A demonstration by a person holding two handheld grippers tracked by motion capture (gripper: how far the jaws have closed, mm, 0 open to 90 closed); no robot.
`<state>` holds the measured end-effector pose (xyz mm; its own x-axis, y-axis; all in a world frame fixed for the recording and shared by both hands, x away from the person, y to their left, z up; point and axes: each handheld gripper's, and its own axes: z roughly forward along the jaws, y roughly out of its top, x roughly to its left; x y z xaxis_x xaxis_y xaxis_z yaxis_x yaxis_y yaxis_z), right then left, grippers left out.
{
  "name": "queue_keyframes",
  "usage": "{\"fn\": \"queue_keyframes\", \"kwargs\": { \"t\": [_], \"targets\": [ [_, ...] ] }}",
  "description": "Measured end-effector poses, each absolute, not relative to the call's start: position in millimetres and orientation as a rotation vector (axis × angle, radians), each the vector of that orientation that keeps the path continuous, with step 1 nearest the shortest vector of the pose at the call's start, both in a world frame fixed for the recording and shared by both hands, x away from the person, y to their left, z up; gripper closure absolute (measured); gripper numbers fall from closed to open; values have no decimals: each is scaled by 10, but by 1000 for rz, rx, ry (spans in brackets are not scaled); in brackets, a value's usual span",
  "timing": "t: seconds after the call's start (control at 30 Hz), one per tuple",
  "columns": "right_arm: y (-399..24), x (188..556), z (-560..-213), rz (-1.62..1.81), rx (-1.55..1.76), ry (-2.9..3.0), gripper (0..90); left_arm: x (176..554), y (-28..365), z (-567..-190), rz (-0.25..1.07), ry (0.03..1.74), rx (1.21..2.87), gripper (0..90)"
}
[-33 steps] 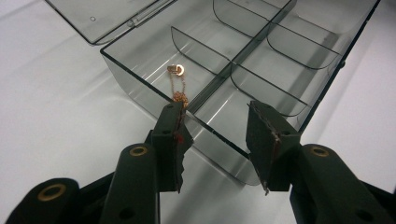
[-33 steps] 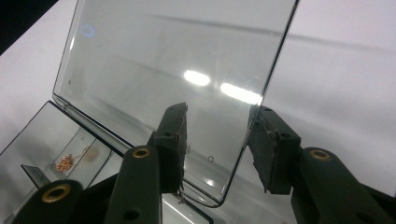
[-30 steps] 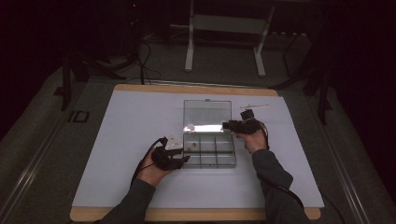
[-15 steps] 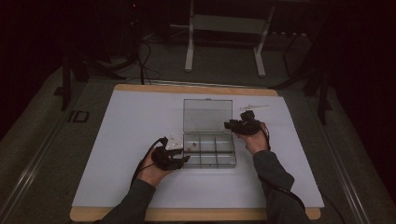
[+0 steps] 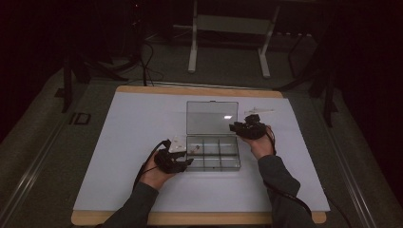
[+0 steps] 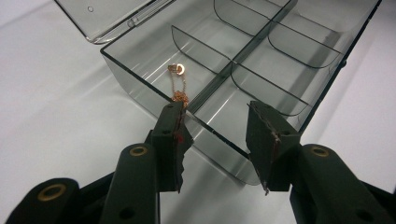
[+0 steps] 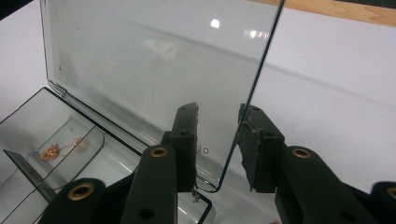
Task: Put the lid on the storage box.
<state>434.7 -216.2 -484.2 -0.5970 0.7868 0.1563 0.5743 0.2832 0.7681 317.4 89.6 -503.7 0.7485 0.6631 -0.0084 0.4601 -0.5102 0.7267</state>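
— Clear plastic box [image 5: 212, 152] sat mid-frame, lid [image 7: 154, 70] upright between the right gripper [image 7: 217, 140] fingers, parted.

— Light, slick; grip the lid's edge. Left gripper [image 6: 215, 135] gaped near the gold chain [image 6: 179, 91].

Box [image 6: 261, 60]: clear, smoke-tinted plastic, smooth and glossy. Lid [image 7: 154, 70]: the same clear plastic, with light reflections on its face. Chain [image 6: 179, 91]: fine, shiny, rose-gold-coloured metal. Mat [image 5: 123, 137]: white, smooth, faintly glossy. Table [image 5: 199, 90]: light wood at the edge. Jaws: matt black plastic with rough, ragged pads and brass-coloured rivets.
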Motion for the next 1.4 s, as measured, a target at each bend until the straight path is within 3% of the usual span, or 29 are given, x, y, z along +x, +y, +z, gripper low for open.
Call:
{"fn": "queue_keyframes", "kwargs": {
  "t": [1.4],
  "targets": [
    [-2172,4105,-4779,1207,1167,2263,707,3174,898,-5041,348,841,2196,583]
  ]
}}
